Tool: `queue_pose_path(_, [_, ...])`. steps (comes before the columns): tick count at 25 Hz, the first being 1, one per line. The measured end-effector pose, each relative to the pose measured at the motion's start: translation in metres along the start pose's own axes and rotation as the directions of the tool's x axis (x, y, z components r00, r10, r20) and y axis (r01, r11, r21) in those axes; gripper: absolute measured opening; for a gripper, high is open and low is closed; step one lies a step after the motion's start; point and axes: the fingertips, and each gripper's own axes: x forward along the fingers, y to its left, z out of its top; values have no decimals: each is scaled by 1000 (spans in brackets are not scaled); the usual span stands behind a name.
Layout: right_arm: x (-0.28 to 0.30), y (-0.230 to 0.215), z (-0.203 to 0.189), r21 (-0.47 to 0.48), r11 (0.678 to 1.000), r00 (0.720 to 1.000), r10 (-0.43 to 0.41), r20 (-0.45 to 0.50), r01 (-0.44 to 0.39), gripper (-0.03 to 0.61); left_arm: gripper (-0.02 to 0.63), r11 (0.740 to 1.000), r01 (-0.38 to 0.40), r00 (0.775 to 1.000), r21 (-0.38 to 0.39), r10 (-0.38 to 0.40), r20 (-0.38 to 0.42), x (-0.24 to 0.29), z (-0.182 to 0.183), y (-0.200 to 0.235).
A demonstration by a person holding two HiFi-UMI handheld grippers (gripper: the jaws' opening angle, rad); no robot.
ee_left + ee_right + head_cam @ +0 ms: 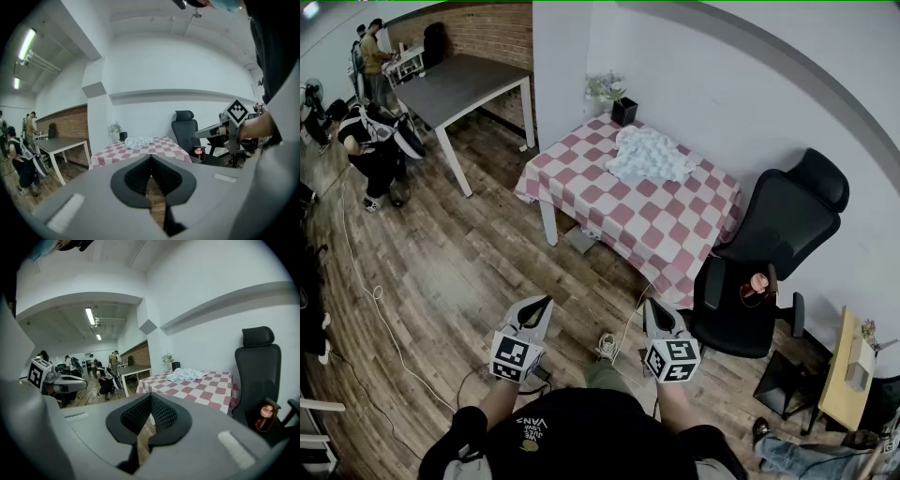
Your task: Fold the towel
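Note:
A crumpled white towel (649, 155) lies on the far part of a table with a red-and-white checked cloth (623, 211). The same towel (139, 142) shows small in the left gripper view, and the towel (187, 375) shows in the right gripper view. My left gripper (543, 307) and right gripper (654, 309) hang over the wooden floor, well short of the table. Both are shut with nothing between their jaws. The left gripper (150, 161) and right gripper (151, 401) point toward the table.
A black office chair (769, 253) stands right of the table, a small reddish object (758, 282) on its armrest. A potted plant (617, 98) sits at the table's far corner. A grey table (464, 84) and several people (370, 141) are at the left. Cables run across the floor.

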Motion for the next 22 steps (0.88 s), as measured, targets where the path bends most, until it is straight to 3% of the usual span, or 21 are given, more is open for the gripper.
queue_pose_path(7, [9,-11,0,-1,1000,1000,7,-14,-7,5,2,1000,15,1000,-16,-15,-9,18,-2,-6])
queue_pose_path(12, [39,-36,16,65,997,998,41,42,-44,5,2,999,30,999,-9,-30,18,59,8,-2])
queue_pose_path(13, [47,-41,19,69,996,998,45,44,-48,5,21,999,39,999,-16,-39,21,69,10,-1])
queue_pose_path(15, [64,-53,24,76,996,998,51,43,-54,69,192,998,63,998,-27,-63,14,93,12,2])
queue_pose_path(17, [82,-67,28,78,995,998,53,34,-55,112,196,997,81,997,-21,-81,3,116,14,5])
queue_pose_path(22, [126,-106,44,74,996,998,56,20,-57,118,196,998,64,998,-15,-64,-11,169,23,18])
